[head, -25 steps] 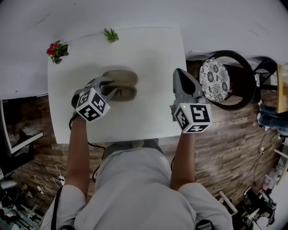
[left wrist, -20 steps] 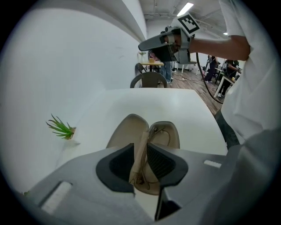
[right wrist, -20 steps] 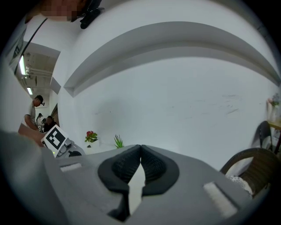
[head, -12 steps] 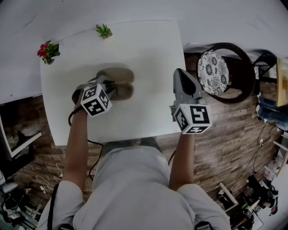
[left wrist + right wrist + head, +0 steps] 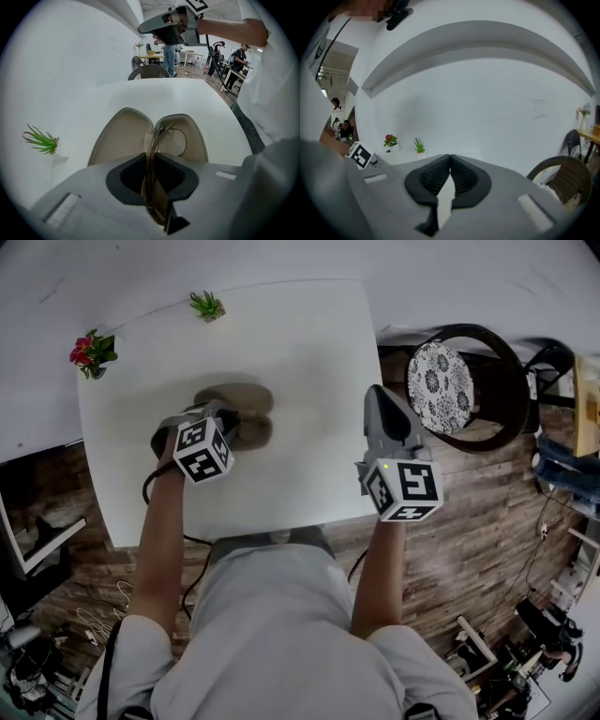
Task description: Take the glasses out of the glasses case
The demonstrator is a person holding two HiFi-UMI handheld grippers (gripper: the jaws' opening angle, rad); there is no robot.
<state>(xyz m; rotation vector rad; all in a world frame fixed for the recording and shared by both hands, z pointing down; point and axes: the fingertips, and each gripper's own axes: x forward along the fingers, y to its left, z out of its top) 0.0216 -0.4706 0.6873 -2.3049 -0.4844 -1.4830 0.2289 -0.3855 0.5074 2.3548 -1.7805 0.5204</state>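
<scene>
An open tan glasses case (image 5: 236, 401) lies on the white table (image 5: 300, 343), left of centre. In the left gripper view its two halves (image 5: 123, 136) spread flat in front of the jaws. My left gripper (image 5: 228, 422) is at the case's near edge, shut on the brown-framed glasses (image 5: 161, 129). They stand edge-on between the pads (image 5: 176, 171), over the case's right half. I cannot tell whether the glasses still touch the case. My right gripper (image 5: 375, 396) hovers over the table's right edge, shut with nothing in it (image 5: 450, 161).
A small red-flowered pot (image 5: 90, 351) and a small green plant (image 5: 206, 306) stand along the table's far edge. A dark round chair with a patterned cushion (image 5: 441, 388) stands right of the table. People and desks show far behind in the left gripper view.
The left gripper has edged a little closer over the case. The right gripper has kept its place. The head view has shifted slightly.
</scene>
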